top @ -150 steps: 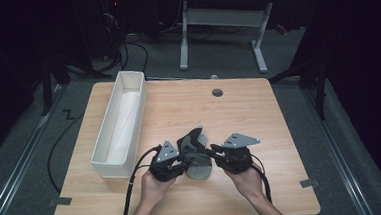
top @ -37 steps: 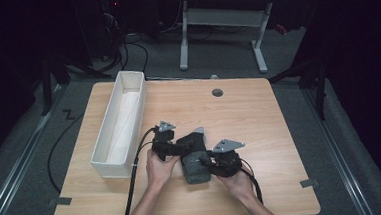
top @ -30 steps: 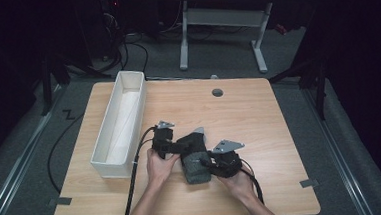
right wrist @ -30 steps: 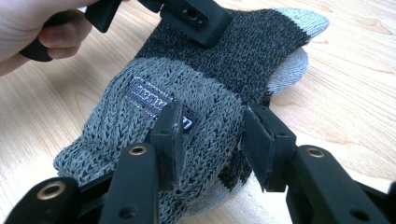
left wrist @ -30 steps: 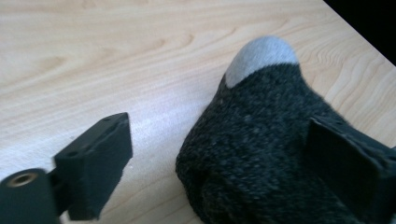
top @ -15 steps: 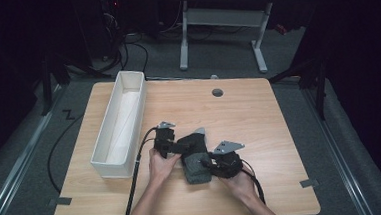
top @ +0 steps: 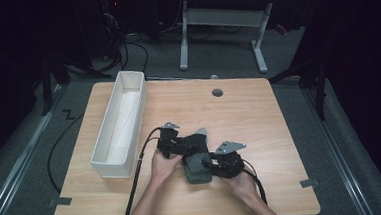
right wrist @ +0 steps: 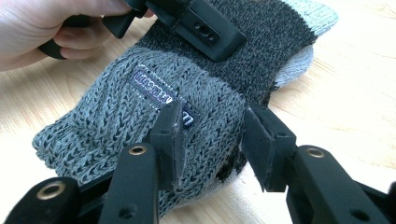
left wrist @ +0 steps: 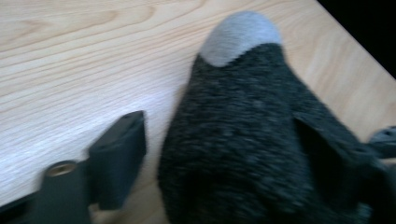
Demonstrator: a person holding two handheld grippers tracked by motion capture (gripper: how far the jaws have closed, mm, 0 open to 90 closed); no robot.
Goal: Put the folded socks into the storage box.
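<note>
At the lower middle of the high view, the sock (top: 195, 157) lies on the table (top: 280, 132), long axis running up-right. My right claw (top: 213, 164) pinches its grey cuff; my left claw (top: 181, 145), just closing, straddles the dark toe end, not yet pressing.

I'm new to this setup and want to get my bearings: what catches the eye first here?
The dark grey knitted socks lie bunched near the front of the wooden table. The right gripper pinches their ribbed cuff with its small label, and the left gripper, its jaws just closing, straddles the dark foot with the pale toe. A long white bin stands at the table's left.
</note>
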